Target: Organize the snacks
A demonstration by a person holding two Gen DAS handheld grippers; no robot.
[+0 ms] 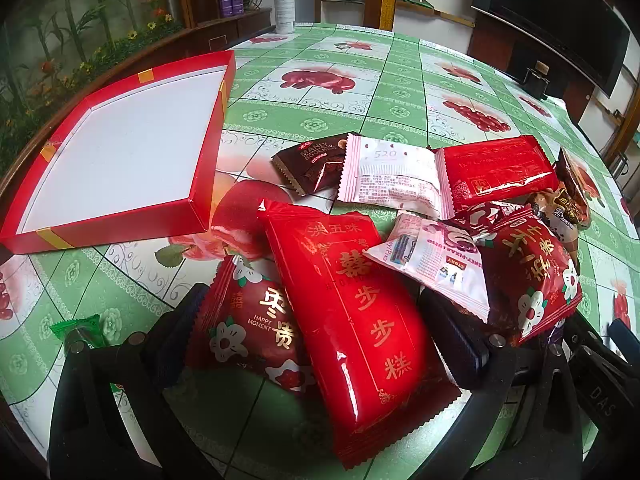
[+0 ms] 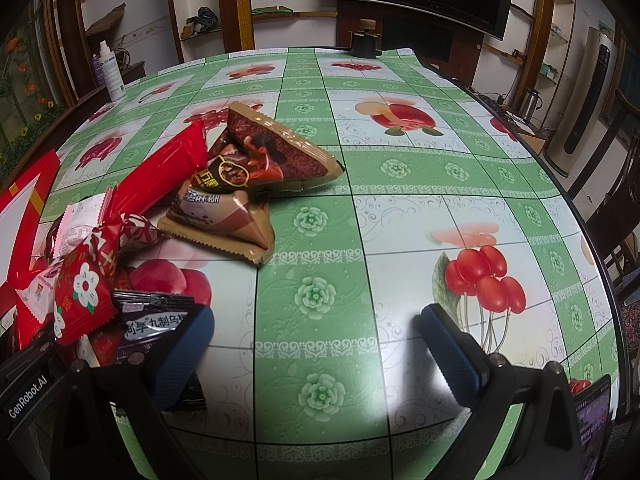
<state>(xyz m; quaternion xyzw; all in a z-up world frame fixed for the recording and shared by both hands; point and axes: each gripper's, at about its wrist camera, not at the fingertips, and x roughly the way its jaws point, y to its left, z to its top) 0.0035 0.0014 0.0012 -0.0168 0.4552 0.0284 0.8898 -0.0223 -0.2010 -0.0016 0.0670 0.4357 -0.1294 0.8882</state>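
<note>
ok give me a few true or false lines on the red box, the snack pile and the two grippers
1. The red box already holds several snacks. False: only its white floor shows, with nothing in it.
2. The long red packet lies between the fingers of the left gripper. True.
3. The right gripper is shut on a brown triangular packet. False: it is open over bare tablecloth, and the brown triangular packets lie farther off.
4. A white spray bottle stands at the far edge of the table. True.
5. The dark brown packet lies inside the box. False: it lies on the tablecloth beside the pink and white packet.
</note>
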